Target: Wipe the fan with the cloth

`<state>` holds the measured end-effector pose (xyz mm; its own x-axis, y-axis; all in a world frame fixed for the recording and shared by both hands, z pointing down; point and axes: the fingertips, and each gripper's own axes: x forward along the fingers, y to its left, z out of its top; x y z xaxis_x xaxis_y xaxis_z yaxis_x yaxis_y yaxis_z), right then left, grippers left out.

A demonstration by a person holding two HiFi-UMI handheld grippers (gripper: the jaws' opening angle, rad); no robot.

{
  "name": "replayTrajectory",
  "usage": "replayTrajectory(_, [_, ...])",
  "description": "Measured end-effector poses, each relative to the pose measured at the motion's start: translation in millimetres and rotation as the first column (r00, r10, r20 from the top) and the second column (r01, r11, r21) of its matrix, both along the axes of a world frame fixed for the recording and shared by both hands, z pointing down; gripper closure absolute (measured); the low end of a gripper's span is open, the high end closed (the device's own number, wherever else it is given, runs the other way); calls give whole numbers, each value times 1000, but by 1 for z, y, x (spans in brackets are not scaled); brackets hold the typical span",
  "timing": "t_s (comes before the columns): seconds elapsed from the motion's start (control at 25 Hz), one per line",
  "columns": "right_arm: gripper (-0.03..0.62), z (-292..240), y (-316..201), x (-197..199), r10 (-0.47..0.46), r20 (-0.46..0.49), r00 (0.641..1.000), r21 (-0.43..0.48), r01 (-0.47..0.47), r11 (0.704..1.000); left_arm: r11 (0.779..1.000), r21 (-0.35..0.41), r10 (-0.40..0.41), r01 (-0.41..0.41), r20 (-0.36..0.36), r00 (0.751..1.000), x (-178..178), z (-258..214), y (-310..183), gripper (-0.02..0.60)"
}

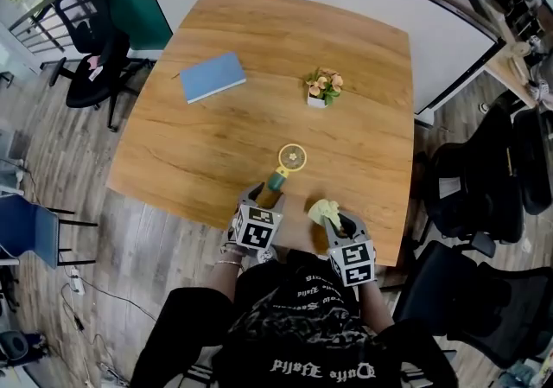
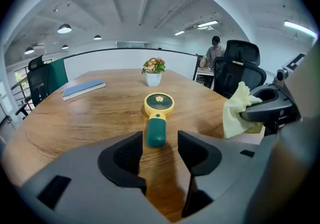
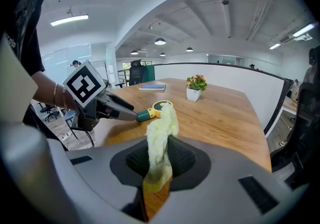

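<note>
Two tools: left tool (image 2: 159, 142) spread, right tool (image 3: 159, 155) pinching one cloth (image 3: 160, 133); one fan (image 2: 159, 106), book (image 1: 212, 76), plant (image 1: 323, 85) on desk (image 1: 216, 144).

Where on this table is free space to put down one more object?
Bare wood lies on the table beyond the blue book and potted plant, between them, and left of the fan. The near edge, around fan and cloth, is crowded.

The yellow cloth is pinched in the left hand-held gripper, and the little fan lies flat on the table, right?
Not quite: the cloth is pinched in the right hand-held gripper, as the right gripper view shows. The fan does lie flat on the table.
</note>
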<state>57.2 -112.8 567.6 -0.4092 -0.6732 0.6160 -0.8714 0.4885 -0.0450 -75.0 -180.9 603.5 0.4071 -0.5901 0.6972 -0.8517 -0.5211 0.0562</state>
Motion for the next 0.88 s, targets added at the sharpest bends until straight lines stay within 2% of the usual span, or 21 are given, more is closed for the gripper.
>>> replayTrajectory(0.16, [522, 4, -3, 1, -17, -20, 1000, 9, 17, 1000, 1000, -15, 14, -14, 29, 999, 6, 9, -13, 342])
replayTrajectory(0.4, [520, 3, -14, 6, 29, 0, 1000, 33, -29, 999, 998, -46, 54, -50, 80, 995, 14, 23, -20, 342])
replayTrajectory(0.6, [520, -1, -20, 2, 6, 9, 1000, 46, -6, 999, 989, -123, 91, -80, 84, 992, 17, 36, -21, 344])
replayTrajectory(0.76, [520, 1, -20, 0, 11, 32, 999, 34, -12, 999, 988, -133, 93, -82, 83, 992, 13, 37, -23, 391])
replayTrajectory(0.88, [520, -2, -22, -3, 1, 44, 999, 36, -2, 999, 989, -124, 92, -82, 83, 992, 13, 35, -22, 391])
